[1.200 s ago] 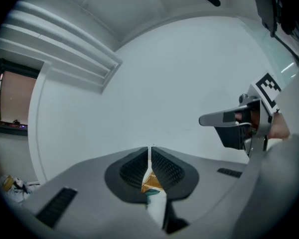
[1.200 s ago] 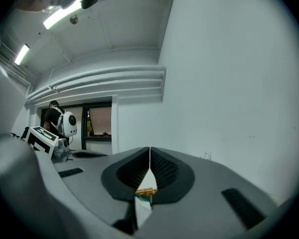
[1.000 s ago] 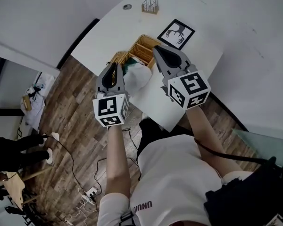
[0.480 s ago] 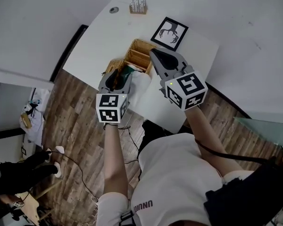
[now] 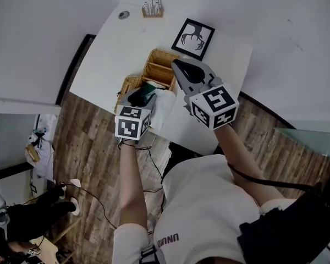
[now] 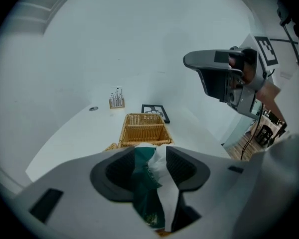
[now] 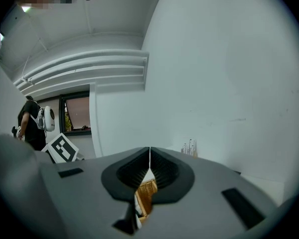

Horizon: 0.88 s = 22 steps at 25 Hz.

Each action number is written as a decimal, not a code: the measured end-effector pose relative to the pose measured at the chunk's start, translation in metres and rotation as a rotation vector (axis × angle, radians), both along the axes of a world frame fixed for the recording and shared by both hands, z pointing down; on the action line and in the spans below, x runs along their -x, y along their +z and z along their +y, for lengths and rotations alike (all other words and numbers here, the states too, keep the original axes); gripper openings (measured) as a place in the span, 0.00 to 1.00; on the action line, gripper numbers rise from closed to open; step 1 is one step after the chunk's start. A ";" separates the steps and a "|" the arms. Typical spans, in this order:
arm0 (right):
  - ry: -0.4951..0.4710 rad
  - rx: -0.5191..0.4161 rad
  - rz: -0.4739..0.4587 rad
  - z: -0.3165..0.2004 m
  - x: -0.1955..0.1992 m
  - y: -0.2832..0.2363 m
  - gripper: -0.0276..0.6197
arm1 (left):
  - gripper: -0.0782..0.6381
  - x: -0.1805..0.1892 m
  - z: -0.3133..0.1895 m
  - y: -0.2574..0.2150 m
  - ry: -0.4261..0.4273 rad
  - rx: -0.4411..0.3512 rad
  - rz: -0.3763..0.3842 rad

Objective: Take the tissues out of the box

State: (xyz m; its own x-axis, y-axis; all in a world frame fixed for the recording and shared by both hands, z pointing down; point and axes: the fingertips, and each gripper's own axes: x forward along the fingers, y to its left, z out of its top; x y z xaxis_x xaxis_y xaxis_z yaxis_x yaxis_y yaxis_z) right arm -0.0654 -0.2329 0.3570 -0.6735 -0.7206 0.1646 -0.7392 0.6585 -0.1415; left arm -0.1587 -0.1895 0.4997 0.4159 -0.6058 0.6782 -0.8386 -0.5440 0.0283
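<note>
A green tissue pack (image 6: pixel 142 183) with a white tissue (image 6: pixel 167 198) trailing from it sits between the jaws of my left gripper (image 6: pixel 149 161). The jaws are opening, and a gap shows beside the pack. In the head view the left gripper (image 5: pixel 140 96) is over the near table edge, with the pack (image 5: pixel 147 91) and the white tissue (image 5: pixel 163 108) just to its right. My right gripper (image 5: pixel 176 66) hangs higher, above the wicker basket (image 5: pixel 158 70), and its jaws are shut. In the right gripper view (image 7: pixel 149 159) only a thin white sliver shows between the pads.
On the white table (image 5: pixel 110 48) stand a framed antler picture (image 5: pixel 193 38) and a small holder with pens (image 5: pixel 153 7) at the far edge. Wood floor (image 5: pixel 93 164) with cables lies below the near edge. A person stands far off (image 7: pixel 32 121).
The left gripper's jaws have gone from shut to wide, with the green pack and tissue now showing between them. Both grippers sit a little lower and closer to the near table edge.
</note>
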 end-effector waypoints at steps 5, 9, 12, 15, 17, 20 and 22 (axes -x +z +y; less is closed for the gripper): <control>0.010 0.016 0.012 -0.006 0.000 0.008 0.07 | 0.28 0.002 -0.004 0.011 0.028 0.047 -0.033; 0.013 0.024 0.022 -0.011 -0.002 0.012 0.07 | 0.24 0.000 -0.004 0.018 0.038 0.094 -0.024; 0.012 0.031 0.033 -0.013 -0.001 0.016 0.07 | 0.21 -0.001 -0.003 0.022 0.051 0.106 -0.029; 0.008 0.041 0.047 -0.017 0.000 0.022 0.07 | 0.19 0.000 -0.004 0.023 0.048 0.107 -0.027; 0.004 0.051 0.061 -0.019 0.001 0.028 0.07 | 0.18 0.000 -0.005 0.023 0.042 0.111 -0.019; -0.005 0.075 0.080 -0.022 0.002 0.041 0.07 | 0.15 0.000 -0.005 0.023 0.031 0.113 -0.013; -0.013 0.100 0.084 -0.023 0.004 0.052 0.07 | 0.14 0.000 -0.004 0.022 0.025 0.106 -0.011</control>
